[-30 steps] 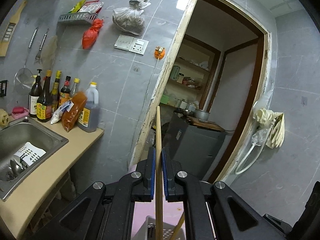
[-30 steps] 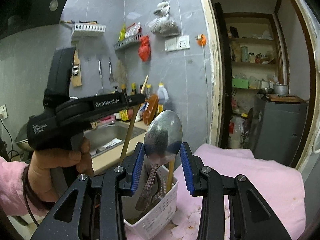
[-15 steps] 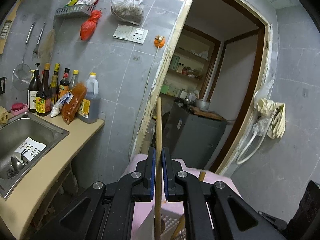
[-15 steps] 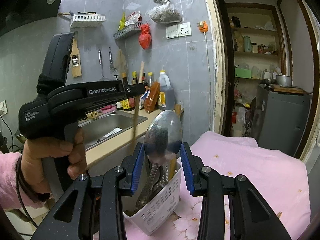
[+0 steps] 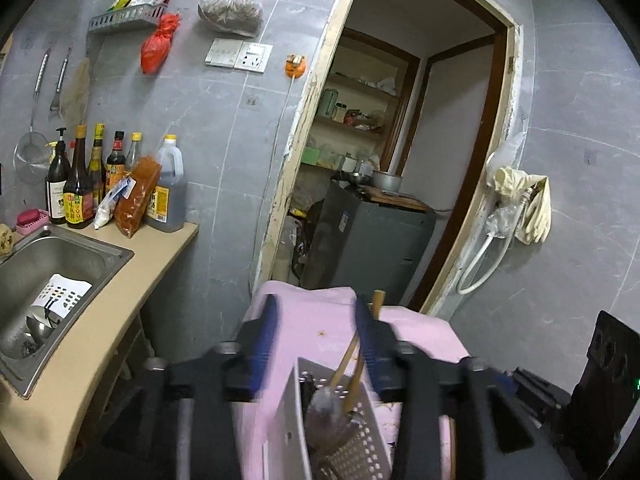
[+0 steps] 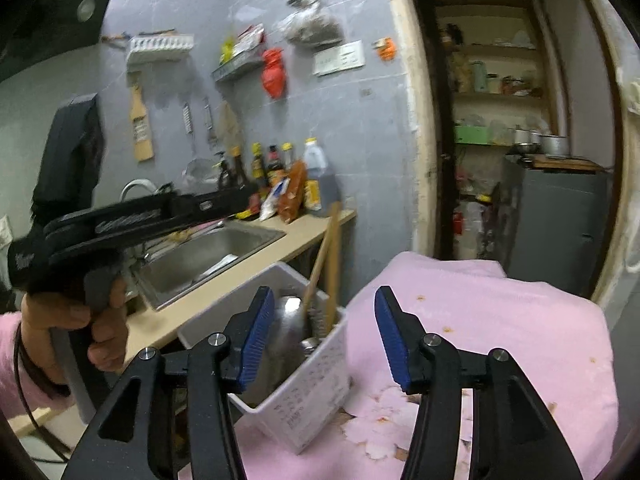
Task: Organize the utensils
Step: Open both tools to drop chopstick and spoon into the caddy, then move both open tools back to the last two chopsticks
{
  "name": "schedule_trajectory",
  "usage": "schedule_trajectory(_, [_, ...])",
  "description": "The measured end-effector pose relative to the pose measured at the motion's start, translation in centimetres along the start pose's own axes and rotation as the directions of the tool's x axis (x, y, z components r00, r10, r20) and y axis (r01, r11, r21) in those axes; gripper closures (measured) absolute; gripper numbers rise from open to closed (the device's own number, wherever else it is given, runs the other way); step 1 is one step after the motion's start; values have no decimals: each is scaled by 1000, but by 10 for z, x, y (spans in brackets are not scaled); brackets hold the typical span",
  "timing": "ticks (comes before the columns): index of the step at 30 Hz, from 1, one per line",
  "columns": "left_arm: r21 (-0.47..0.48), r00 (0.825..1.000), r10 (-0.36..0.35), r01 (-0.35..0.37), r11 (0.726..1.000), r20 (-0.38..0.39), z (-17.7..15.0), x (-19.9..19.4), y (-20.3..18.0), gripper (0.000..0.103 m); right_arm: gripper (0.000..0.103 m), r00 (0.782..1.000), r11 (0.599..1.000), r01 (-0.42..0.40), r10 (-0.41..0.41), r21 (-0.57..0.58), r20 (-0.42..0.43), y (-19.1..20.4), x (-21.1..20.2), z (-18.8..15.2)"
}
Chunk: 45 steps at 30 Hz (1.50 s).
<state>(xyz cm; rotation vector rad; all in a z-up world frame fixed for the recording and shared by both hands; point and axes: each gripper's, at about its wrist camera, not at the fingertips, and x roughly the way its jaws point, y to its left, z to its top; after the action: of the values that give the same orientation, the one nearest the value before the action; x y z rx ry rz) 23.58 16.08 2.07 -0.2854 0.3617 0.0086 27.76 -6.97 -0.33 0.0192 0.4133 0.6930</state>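
Both grippers' fingers [image 5: 362,328] [image 6: 390,328] gape wide, empty, above the utensil holder [image 6: 304,380] (spoon [image 6: 286,320] inside).

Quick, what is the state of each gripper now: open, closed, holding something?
Left gripper: open, holding nothing; the chopsticks stand in the caddy.
Right gripper: open, holding nothing; the spoon is in the caddy.

White perforated caddy [image 6: 304,392], pink flower-patterned cloth [image 6: 500,320], black tools with blue pads [image 6: 256,340], tan wooden chopsticks [image 6: 332,264], silvery spoon [image 6: 290,320], beige table [image 5: 100,344], grey marbled wall tiles [image 5: 224,128], red bag [image 5: 158,42].
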Motion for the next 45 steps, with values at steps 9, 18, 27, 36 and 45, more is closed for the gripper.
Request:
schedule_trajectory(9, [84,1000,10,-12,996,24,-4,-18,-54,12,10,977,979,196,-200,55,73,-42,-61,12])
schedule_trajectory(18, [139,1000,8,-8,990,-2,-26,-5,-109,4,1,940,942,329,-333,61,68,-90,-102,9])
schedule_trajectory(27, [197,998,16,-4,980,-59,-54,22,-154,4,1,922,920,387,-388,67,1,-149,-113,-17])
schedule_trajectory(36, [186,985,2,30,982,-171,-91,70,-177,4,1,910,913,405,-398,54,-114,-203,-94,-52])
schedule_trajectory(45, [154,951,45,3,988,-304,-133,113,-165,4,1,899,921,388,-369,40,-237,-222,-59,-90])
